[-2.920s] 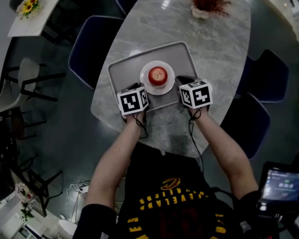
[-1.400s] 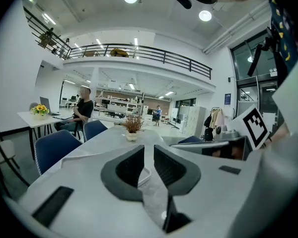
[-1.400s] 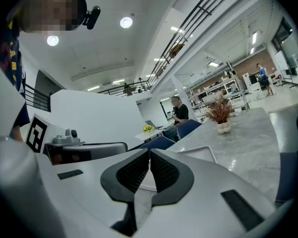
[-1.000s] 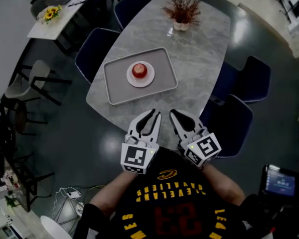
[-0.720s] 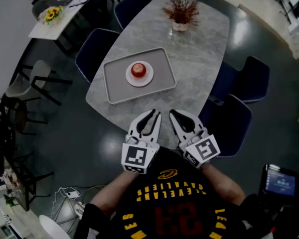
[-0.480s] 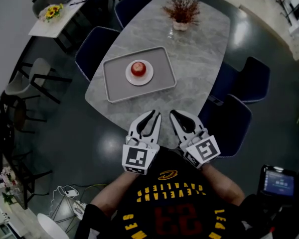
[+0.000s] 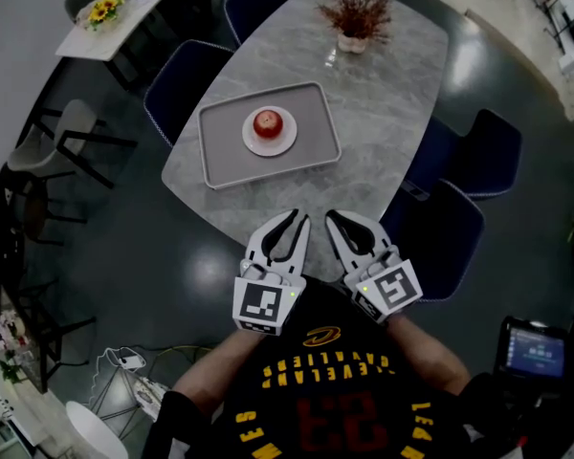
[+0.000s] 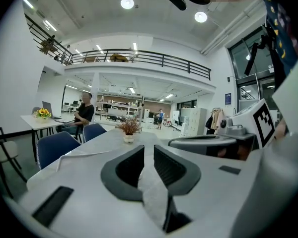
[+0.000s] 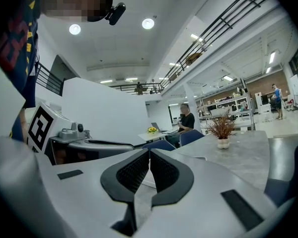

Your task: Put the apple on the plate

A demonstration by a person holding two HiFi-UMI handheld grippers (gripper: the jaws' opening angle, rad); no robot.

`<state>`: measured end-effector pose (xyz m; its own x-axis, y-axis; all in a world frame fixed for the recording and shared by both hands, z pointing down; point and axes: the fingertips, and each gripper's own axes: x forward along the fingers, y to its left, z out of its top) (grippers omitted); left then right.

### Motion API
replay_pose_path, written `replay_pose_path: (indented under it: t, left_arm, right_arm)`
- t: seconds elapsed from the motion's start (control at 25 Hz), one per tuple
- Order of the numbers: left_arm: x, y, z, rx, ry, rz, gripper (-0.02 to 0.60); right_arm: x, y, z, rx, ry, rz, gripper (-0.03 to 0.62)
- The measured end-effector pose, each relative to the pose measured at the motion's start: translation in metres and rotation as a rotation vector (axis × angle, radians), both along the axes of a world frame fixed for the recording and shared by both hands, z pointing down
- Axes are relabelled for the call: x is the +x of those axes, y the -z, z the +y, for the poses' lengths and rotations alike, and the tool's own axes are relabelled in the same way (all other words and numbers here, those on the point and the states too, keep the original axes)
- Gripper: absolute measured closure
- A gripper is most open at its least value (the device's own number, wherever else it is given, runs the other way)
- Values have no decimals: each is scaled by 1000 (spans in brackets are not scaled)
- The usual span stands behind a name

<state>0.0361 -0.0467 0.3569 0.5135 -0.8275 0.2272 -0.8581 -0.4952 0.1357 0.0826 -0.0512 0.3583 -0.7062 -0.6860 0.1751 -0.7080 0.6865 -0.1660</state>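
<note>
Moments ago both tools were down at the tray, one on each side of the fruit. Now they have come right back and are held close to the person's chest, off the near edge of the counter (image 7: 383, 94) and well apart from everything on it. The left gripper (image 7: 295, 218) has its jaws drawn almost together, with only a thin slit between the pads and nothing in it. The right gripper (image 9: 149, 155) is the same, its ribbed pads practically meeting at the tips with nothing caught between them.

The apple (image 7: 268, 121) sits in the middle of the small white plate (image 7: 271, 150). The plate itself stands near the centre of the grey tray (image 7: 220, 151), on the near half of the counter. A dried plant in a pot (image 7: 354, 12) stands further along, clear of the tray.

To my eye that pull-back means the job is done. The apple is on the plate, nobody is touching it, and neither tool is placed to reach for it.

As for how it lies, an apple is round and has no real long side. From this far off I think its stem end faces up, so its core runs upright, but it is too small here to be sure. It looks settled and not likely to roll.
</note>
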Motion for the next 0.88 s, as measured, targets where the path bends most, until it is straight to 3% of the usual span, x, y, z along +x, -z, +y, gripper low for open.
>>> replay_pose_path:
  t: [0.88]
  left_arm:
    - [-7, 1, 1, 9, 19, -15, 518]
  right_arm:
    - [-13, 3, 5, 26, 35, -22, 577]
